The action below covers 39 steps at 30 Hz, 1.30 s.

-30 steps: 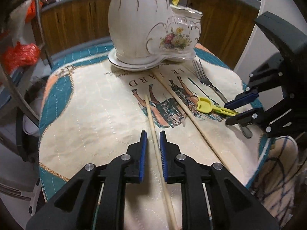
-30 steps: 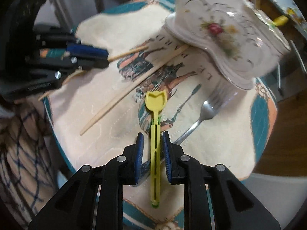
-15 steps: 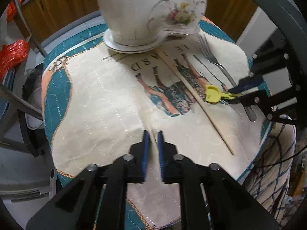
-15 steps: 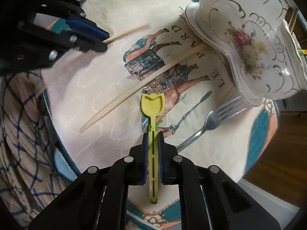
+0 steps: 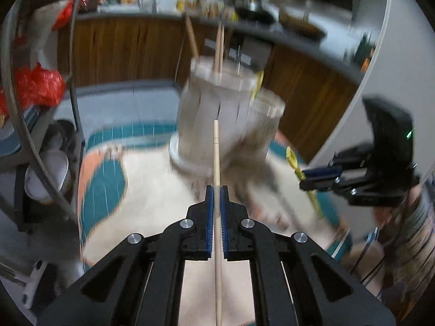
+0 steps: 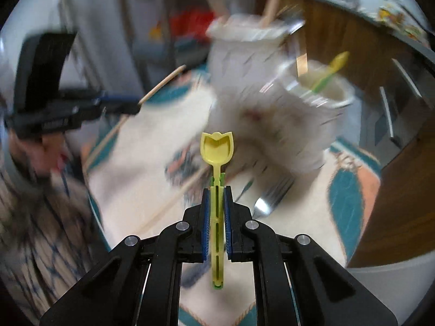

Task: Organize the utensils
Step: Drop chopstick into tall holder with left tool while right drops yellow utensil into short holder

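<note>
Left tongs clamped on a wooden chopstick, blue pads pressed against its shaft, the stick running straight forward between them with its tip in the air in front of the ceramic utensil holder. Right tongs closed on a yellow plastic spoon, gripped by its slotted handle, the tulip-shaped bowl sticking out ahead and clear of the cloth. Both pieces lifted off the tabletop, which carries a cream quilted cloth with teal and orange borders. Still lying there: a second chopstick, slanting across the cloth left of the right tongs, and a metal fork just right of them. Holder seen as two joined white pots on one base, taller on the left and lower on the right in the right wrist view; wooden sticks upright in the taller pot, another yellow-and-green piece leaning out of the lower one. Much of the background blurred. Seen from the left wrist, the right tongs at the right edge with the spoon pointing up and to the left; from the right wrist, the left tongs at the left edge with the chopstick angled up and to the right toward the holder. Wooden cabinet fronts behind the tabletop.
</note>
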Each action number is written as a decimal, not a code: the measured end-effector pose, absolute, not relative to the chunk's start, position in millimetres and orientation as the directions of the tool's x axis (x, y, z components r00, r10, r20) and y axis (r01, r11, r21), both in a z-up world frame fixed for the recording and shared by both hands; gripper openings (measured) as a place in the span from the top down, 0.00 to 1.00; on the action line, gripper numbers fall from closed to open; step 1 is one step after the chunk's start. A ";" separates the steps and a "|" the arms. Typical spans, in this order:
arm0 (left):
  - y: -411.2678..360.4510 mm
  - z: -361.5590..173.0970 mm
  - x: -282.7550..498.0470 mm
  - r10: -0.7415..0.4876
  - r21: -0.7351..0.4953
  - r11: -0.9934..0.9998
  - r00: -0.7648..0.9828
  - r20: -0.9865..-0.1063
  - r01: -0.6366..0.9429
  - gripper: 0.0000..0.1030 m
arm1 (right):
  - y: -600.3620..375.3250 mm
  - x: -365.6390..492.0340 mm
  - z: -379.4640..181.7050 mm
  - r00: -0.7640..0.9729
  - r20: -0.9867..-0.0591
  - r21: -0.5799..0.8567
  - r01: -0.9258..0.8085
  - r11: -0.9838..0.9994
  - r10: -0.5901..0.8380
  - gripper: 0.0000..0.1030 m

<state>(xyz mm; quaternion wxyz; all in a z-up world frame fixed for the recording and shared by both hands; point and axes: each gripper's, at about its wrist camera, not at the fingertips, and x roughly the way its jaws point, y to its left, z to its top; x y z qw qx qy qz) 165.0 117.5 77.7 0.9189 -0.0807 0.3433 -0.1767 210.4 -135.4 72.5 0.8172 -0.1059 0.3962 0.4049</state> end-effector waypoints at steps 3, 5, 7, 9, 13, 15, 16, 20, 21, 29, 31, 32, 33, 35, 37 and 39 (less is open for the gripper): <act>114.7 97.3 164.7 -0.383 -0.272 0.921 0.770 -0.510 0.278 0.96 | -156.1 218.0 88.1 0.429 -0.631 0.216 -0.704 0.677 0.647 0.90; 107.3 106.1 166.4 -0.379 -0.263 0.922 0.799 -0.467 0.284 0.96 | -170.8 224.3 96.5 0.465 -0.565 0.263 -0.682 0.682 0.682 0.90; 96.3 112.0 171.9 -0.365 -0.248 0.927 0.829 -0.424 0.281 0.96 | -178.9 230.1 102.4 0.493 -0.510 0.294 -0.669 0.682 0.705 0.90; 90.4 115.7 177.7 -0.354 -0.232 0.931 0.850 -0.390 0.281 0.96 | -180.4 233.2 105.8 0.516 -0.473 0.307 -0.663 0.683 0.714 0.90; 82.3 124.4 191.6 -0.330 -0.214 0.939 0.886 -0.327 0.271 0.96 | -188.0 251.4 112.9 0.563 -0.387 0.351 -0.643 0.681 0.730 0.90; 79.3 131.8 198.4 -0.311 -0.212 0.943 0.907 -0.283 0.257 0.96 | -189.6 259.9 114.1 0.587 -0.341 0.371 -0.633 0.679 0.734 0.90; 78.6 136.2 200.7 -0.303 -0.216 0.943 0.919 -0.253 0.252 0.96 | -190.9 263.9 114.6 0.598 -0.317 0.382 -0.629 0.677 0.736 0.90; 78.0 153.7 212.5 -0.279 -0.214 0.946 0.947 -0.162 0.242 0.96 | -192.2 277.7 113.5 0.630 -0.260 0.399 -0.620 0.675 0.732 0.90; 77.0 159.2 217.1 -0.267 -0.212 0.949 0.954 -0.135 0.235 0.96 | -191.2 282.5 114.0 0.640 -0.254 0.395 -0.615 0.682 0.725 0.90; 69.4 174.8 246.2 -0.219 -0.213 0.953 0.976 0.006 0.215 0.96 | -180.4 301.4 120.6 0.686 -0.224 0.361 -0.601 0.713 0.692 0.90; 70.4 169.4 252.3 -0.206 -0.239 0.949 0.978 0.030 0.207 0.96 | -180.3 303.8 118.9 0.697 -0.215 0.363 -0.593 0.718 0.684 0.90; 72.2 164.9 257.1 -0.202 -0.254 0.946 0.979 0.030 0.203 0.96 | -179.6 304.9 117.8 0.702 -0.214 0.360 -0.590 0.723 0.679 0.90; 72.0 159.4 260.8 -0.205 -0.266 0.942 0.978 0.024 0.204 0.96 | -178.2 307.2 115.0 0.702 -0.221 0.360 -0.586 0.726 0.677 0.90; 69.5 150.3 264.9 -0.192 -0.265 0.946 0.981 0.005 0.187 0.96 | -173.8 309.4 108.2 0.705 -0.244 0.344 -0.579 0.739 0.666 0.90; 64.9 139.6 270.0 -0.186 -0.252 0.952 0.982 -0.035 0.172 0.96 | -169.0 309.4 103.1 0.700 -0.269 0.331 -0.578 0.746 0.662 0.90; 64.5 133.4 269.6 -0.182 -0.247 0.955 0.982 -0.057 0.163 0.96 | -163.8 307.6 97.5 0.694 -0.299 0.304 -0.581 0.755 0.655 0.90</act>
